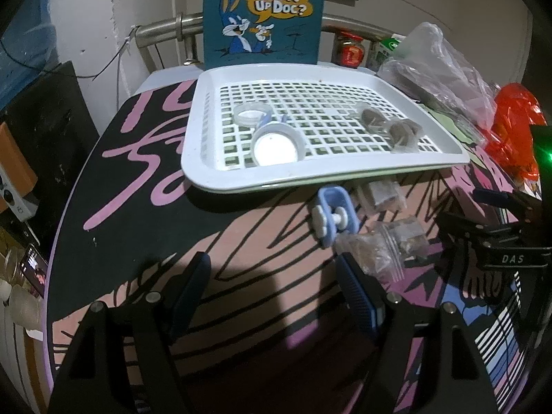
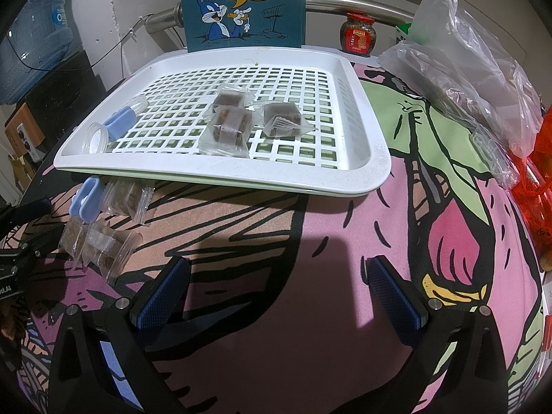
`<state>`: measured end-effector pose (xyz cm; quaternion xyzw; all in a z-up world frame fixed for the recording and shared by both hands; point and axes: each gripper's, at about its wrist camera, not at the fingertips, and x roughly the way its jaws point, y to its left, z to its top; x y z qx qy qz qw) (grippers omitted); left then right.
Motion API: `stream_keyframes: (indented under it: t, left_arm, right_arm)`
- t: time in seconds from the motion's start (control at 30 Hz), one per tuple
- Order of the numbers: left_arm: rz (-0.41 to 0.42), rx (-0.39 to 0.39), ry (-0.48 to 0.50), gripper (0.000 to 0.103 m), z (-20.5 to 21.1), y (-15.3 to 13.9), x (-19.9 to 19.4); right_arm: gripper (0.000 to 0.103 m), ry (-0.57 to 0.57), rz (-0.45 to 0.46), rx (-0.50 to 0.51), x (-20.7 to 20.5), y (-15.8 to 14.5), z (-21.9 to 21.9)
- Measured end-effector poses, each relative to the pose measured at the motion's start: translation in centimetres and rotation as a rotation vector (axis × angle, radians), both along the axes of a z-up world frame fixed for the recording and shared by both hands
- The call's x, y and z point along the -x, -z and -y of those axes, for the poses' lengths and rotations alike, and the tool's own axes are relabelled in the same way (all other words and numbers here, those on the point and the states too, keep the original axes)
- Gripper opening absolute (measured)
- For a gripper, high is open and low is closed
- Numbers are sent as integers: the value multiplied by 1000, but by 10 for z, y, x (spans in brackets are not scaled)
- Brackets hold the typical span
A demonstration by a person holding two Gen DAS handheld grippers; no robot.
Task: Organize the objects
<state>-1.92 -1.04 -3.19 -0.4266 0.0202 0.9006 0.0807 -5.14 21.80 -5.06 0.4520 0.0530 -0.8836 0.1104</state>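
- Left gripper point(image 1: 272, 272) hovering over the desk point(image 1: 241, 310), jaws released, nothing between them.
- Right gripper point(image 2: 279, 283) same, jaws spread wide and gripping nothing.
- White tray point(image 2: 362, 158) sitting at the desk's far edge, carrying three wrapped snacks point(image 2: 227, 127), two round lids point(image 1: 276, 146) and a blue clip point(image 2: 119, 122).
- Second blue clip point(image 1: 333, 215) and more wrapped packets point(image 1: 383, 248) lying on the desk just off the tray's near edge.
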Motion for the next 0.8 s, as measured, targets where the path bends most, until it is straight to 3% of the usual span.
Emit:
stream_keyframes:
  t: [0.63,0.8]
  left_arm:
    - [-17,-2,87,75,-28,-6,-10]
    - [-8,8,99,75,-37,-3,-10]
  right_arm:
    - [103,0,0,0,0,0,1]
    - [103,3,-8,44,-5,-3,-3]
